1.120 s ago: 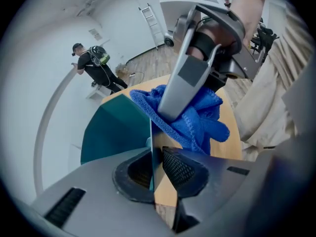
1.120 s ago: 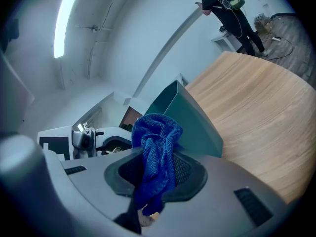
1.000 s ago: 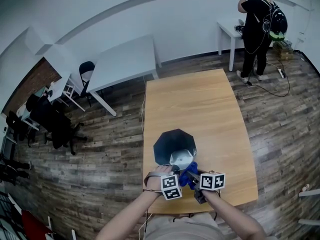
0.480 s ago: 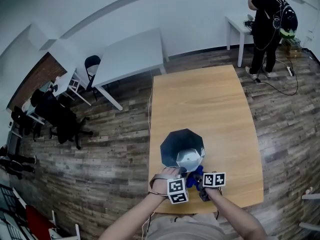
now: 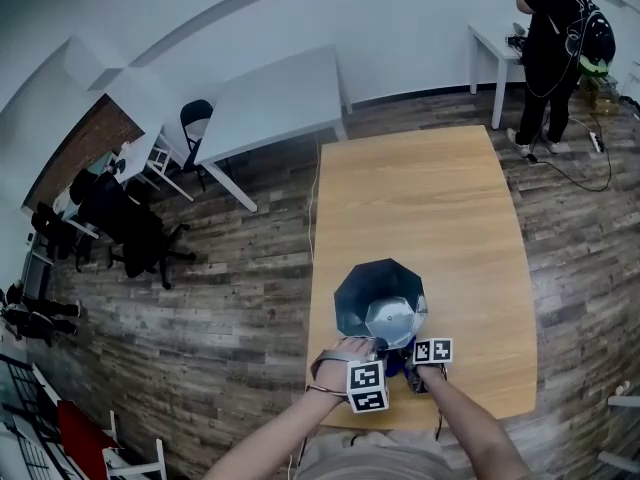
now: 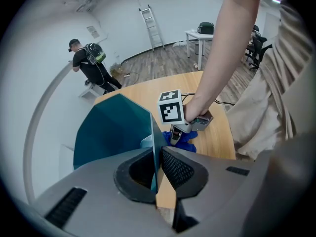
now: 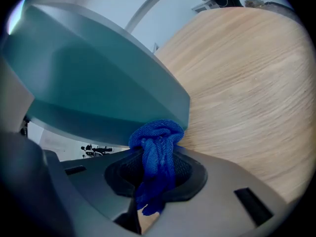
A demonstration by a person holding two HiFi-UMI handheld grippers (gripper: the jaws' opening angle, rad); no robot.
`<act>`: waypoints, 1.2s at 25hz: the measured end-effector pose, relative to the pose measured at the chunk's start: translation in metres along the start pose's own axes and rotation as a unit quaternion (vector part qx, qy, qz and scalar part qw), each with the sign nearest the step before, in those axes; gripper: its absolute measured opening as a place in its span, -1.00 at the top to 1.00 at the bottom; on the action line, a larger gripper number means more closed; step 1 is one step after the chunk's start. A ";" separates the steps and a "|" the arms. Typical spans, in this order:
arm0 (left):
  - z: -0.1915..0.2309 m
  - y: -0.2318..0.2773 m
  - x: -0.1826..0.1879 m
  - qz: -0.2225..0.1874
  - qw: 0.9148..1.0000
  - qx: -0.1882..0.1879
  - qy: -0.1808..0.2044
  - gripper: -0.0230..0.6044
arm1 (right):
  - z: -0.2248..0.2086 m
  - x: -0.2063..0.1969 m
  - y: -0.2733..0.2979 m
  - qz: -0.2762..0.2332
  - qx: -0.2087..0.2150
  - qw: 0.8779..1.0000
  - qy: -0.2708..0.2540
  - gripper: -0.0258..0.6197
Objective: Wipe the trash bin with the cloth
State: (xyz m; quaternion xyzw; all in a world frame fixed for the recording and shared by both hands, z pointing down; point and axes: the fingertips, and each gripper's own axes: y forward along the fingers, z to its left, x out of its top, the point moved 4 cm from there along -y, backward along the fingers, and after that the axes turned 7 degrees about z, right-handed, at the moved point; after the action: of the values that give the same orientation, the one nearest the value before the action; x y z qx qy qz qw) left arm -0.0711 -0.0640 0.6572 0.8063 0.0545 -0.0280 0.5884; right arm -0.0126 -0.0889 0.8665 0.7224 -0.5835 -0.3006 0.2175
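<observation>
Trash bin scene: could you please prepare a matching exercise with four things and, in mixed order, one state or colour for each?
1 trash bin
2 cloth
3 left gripper
4 right gripper

A shut on the cloth
B teal, standing on the wooden table
C shut on the trash bin's wall
D blue, bunched up

Pairs: 1-B, 2-D, 3-C, 4-A

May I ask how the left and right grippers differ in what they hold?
The left gripper clamps the wall of the teal bin, its jaws having just closed further; the right gripper pinches a bunched blue cloth. The left sits at the rim, the right low beside the bin's outer side. Both are shut.
</observation>
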 end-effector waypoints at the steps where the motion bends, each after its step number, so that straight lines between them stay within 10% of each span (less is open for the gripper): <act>1: 0.001 0.000 -0.001 0.000 1.000 0.000 0.000 0.79 | -0.004 0.001 0.005 0.007 -0.010 1.000 0.004 0.66; 12: -0.004 0.000 -0.001 -0.009 0.999 0.039 0.036 0.78 | -0.018 -0.004 0.001 -0.006 -0.021 0.999 0.050 0.66; 20: 0.000 -0.013 -0.034 0.000 0.993 0.060 0.099 0.29 | 0.033 0.000 -0.072 -0.049 0.038 0.998 0.000 0.66; 30: 0.009 -0.004 -0.064 0.053 0.981 0.102 0.155 0.44 | 0.113 -0.004 -0.165 -0.127 0.109 0.985 -0.030 0.66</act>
State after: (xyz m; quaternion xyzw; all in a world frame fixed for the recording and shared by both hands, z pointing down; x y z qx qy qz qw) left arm -0.1349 -0.0744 0.6574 0.8582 0.0989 0.1232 0.4883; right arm 0.0265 -0.0435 0.6761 0.8008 -0.5224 -0.2819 0.0798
